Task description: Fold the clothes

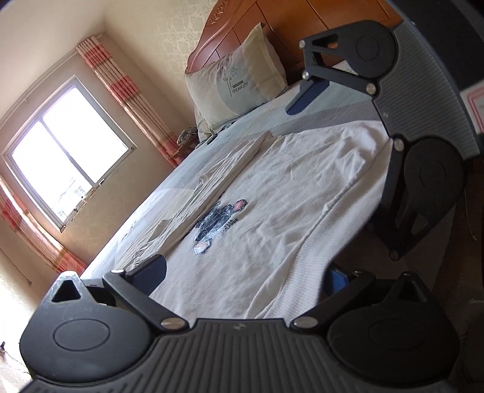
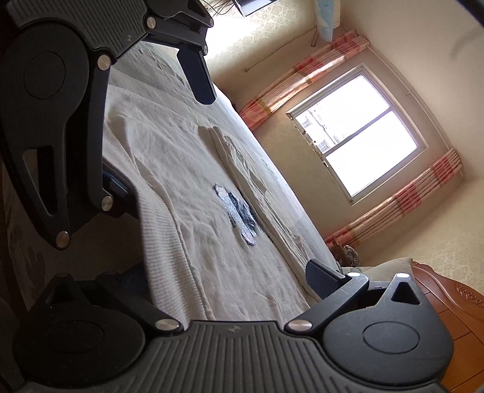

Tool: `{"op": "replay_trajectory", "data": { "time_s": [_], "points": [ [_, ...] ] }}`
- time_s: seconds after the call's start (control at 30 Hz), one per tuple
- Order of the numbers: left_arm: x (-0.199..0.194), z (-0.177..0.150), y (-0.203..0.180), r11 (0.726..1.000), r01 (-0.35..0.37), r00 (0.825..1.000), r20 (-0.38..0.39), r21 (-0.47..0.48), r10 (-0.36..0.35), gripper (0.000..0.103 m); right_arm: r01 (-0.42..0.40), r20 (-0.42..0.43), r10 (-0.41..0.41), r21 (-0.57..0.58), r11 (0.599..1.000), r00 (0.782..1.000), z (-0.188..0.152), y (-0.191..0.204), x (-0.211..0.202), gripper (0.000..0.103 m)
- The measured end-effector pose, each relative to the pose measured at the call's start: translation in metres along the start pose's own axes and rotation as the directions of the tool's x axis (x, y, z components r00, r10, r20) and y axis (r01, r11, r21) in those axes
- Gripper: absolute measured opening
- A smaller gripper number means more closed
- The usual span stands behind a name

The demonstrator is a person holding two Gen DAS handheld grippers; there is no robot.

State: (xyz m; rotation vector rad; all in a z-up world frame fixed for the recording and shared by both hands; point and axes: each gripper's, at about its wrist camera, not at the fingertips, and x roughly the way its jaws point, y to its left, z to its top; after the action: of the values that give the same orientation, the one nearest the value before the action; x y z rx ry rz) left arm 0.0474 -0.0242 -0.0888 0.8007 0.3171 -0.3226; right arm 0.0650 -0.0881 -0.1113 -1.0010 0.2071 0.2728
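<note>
A white sweatshirt with a dark printed figure lies spread flat on the bed, one side folded in along a long crease. It also shows in the right wrist view. My left gripper is open at the ribbed hem end, its fingers apart either side of the cloth. My right gripper shows at the right of the left wrist view, open over the other end. In the right wrist view the right gripper is open, and the left gripper is open at the top left.
A pillow leans on the wooden headboard at the bed's far end. A window with pink striped curtains is beyond the far bed edge. A grey bedsheet lies under the garment.
</note>
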Motion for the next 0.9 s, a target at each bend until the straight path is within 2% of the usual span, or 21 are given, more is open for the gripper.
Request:
{"op": "replay_trajectory", "data": {
  "time_s": [0.1, 0.2, 0.37, 0.47, 0.57, 0.67, 0.73, 0.8, 0.9],
  "points": [
    [0.001, -0.006, -0.004, 1.0, -0.012, 1.0, -0.01, 0.017, 0.012, 0.102, 0.03, -0.031, -0.029, 0.005, 1.0, 0.999, -0.008, -0.009, 0.002, 0.103],
    [0.007, 0.003, -0.005, 0.999, -0.026, 1.0, -0.012, 0.023, 0.027, 0.102, 0.029, -0.039, -0.027, 0.046, 0.999, 0.999, -0.01, -0.017, 0.0, 0.103],
    [0.017, 0.007, -0.014, 0.986, -0.088, 0.995, -0.024, 0.139, 0.092, 0.102, 0.05, -0.014, -0.049, 0.068, 0.996, 0.999, -0.006, -0.02, 0.003, 0.103],
    [0.014, -0.006, -0.009, 0.967, -0.137, 0.987, -0.059, 0.214, 0.153, 0.102, 0.042, -0.031, -0.04, 0.059, 0.997, 0.999, -0.012, -0.02, 0.006, 0.103],
    [0.01, -0.023, 0.001, 0.943, -0.18, 0.97, -0.106, 0.28, 0.217, 0.102, 0.045, -0.061, -0.042, 0.048, 0.998, 0.997, -0.024, -0.023, 0.009, 0.103],
    [0.01, -0.034, 0.011, 0.935, -0.205, 0.957, -0.143, 0.288, 0.254, 0.102, 0.043, -0.092, -0.038, 0.051, 0.998, 0.995, -0.035, -0.025, 0.01, 0.103],
    [0.011, -0.035, 0.012, 0.935, -0.205, 0.956, -0.144, 0.29, 0.255, 0.102, 0.046, -0.089, -0.041, 0.059, 0.997, 0.995, -0.039, -0.025, 0.009, 0.103],
    [0.012, -0.036, 0.003, 0.912, -0.22, 0.954, -0.119, 0.346, 0.275, 0.102, 0.056, -0.089, -0.052, 0.044, 0.997, 0.995, -0.038, -0.021, 0.009, 0.103],
    [0.014, -0.039, -0.012, 0.858, -0.247, 0.95, -0.06, 0.45, 0.305, 0.102, 0.09, -0.07, -0.092, -0.037, 0.995, 0.993, -0.037, -0.01, 0.009, 0.103]
  ]
}}
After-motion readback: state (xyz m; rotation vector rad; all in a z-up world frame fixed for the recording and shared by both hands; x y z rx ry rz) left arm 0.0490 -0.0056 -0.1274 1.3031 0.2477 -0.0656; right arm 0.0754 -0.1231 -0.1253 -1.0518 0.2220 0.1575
